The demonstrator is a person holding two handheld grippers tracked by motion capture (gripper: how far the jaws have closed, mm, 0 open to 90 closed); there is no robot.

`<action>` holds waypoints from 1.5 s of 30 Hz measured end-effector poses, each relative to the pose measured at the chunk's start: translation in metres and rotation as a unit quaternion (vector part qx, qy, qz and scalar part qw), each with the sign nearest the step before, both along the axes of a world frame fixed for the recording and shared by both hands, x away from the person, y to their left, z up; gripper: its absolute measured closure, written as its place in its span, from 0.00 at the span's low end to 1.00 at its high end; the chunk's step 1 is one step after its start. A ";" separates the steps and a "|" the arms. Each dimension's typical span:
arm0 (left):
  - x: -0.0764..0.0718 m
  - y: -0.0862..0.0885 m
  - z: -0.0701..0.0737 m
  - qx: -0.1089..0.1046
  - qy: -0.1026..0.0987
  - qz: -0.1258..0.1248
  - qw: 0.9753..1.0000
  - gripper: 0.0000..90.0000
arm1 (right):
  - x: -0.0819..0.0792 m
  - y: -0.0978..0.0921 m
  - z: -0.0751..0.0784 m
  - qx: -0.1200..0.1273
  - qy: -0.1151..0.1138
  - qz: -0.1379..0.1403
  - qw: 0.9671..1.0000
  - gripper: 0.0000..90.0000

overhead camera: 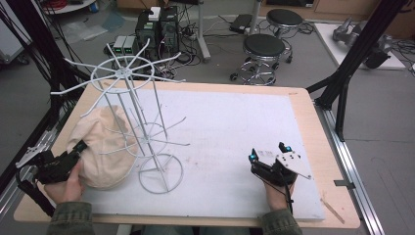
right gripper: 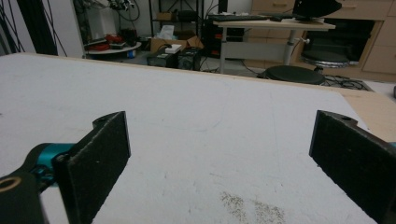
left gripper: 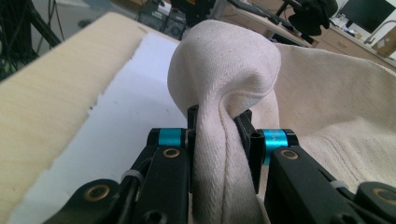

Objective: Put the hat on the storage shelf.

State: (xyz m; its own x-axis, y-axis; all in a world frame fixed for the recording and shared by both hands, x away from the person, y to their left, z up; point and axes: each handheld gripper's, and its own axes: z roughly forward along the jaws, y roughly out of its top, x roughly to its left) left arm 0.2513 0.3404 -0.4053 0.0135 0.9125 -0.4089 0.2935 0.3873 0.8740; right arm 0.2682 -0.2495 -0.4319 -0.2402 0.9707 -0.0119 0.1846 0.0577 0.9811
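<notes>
**A:** So where's the cloth bag (overhead camera: 103, 147) at right now?

**B:** Near-left part of the table, sitting on the white mat (overhead camera: 230, 127), bunched up into a cream lump. It's right up against the white wire rack (overhead camera: 142, 122), and from the high view some of the rack's lower arms cross in front of it. Can't tell if it's actually hooked on any of them.

**A:** And the left gripper (overhead camera: 73, 152)?

**B:** Clamped on it. In the left gripper view the jaws are pinched nearly together with a thick fold of the bag (left gripper: 224, 88) squeezed between them, and the fabric bulges out above the pads. The hand is down at the table's near-left corner, holding the tool at the bag's left side.

**A:** What about the right gripper (overhead camera: 268, 152)?

**B:** Well apart from all that, over at the near-right part of the mat. Jaws spread wide and nothing between them. The right gripper view just looks across bare mat (right gripper: 210, 140) between the two black pads (right gripper: 100, 158), with a few dark specks on the surface near the bottom.

**A:** Anything else on the table?

**B:** Just the rack standing upright on its ring base (overhead camera: 160, 173), between the two hands. Stools (overhead camera: 264, 49) and computer boxes (overhead camera: 156, 29) are on the floor behind the table.
</notes>
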 end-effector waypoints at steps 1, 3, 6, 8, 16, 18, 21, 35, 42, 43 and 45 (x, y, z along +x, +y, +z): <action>-0.001 0.000 0.002 0.003 -0.005 0.003 1.000 0.86 | 0.000 0.000 0.000 0.000 0.000 0.000 1.000 0.05; -0.003 0.001 0.007 0.005 -0.014 0.008 1.000 0.86 | 0.000 0.000 0.000 0.002 0.001 0.001 1.000 0.05; -0.005 0.002 0.012 0.011 -0.025 0.010 1.000 0.86 | 0.001 0.001 0.000 0.002 -0.001 0.003 1.000 0.05; -0.007 0.002 0.023 0.025 -0.041 0.015 0.999 0.86 | 0.001 0.001 0.000 0.001 -0.001 0.003 1.000 0.05; -0.009 0.006 0.050 0.056 -0.073 0.036 0.995 0.86 | 0.000 0.001 0.000 0.003 0.000 0.002 1.000 0.05; -0.009 0.007 0.057 0.066 -0.079 0.039 0.994 0.86 | 0.000 0.001 0.000 0.002 0.000 0.003 1.000 0.05; -0.010 0.010 0.067 0.074 -0.100 0.035 0.992 0.86 | 0.000 0.001 0.000 0.005 -0.001 0.003 1.000 0.05; -0.014 0.015 0.110 0.085 -0.184 0.017 0.979 0.86 | 0.000 0.002 0.000 0.003 0.001 0.009 1.000 0.05; -0.013 0.011 0.131 0.107 -0.218 0.017 0.970 0.86 | 0.000 0.002 0.000 0.004 0.000 0.010 1.000 0.05; -0.013 0.012 0.133 0.113 -0.220 0.019 0.969 0.86 | 0.000 0.001 0.000 0.002 -0.002 0.009 1.000 0.05; -0.013 0.013 0.140 0.117 -0.232 0.022 0.965 0.86 | 0.000 0.001 0.000 0.004 0.000 0.010 1.000 0.05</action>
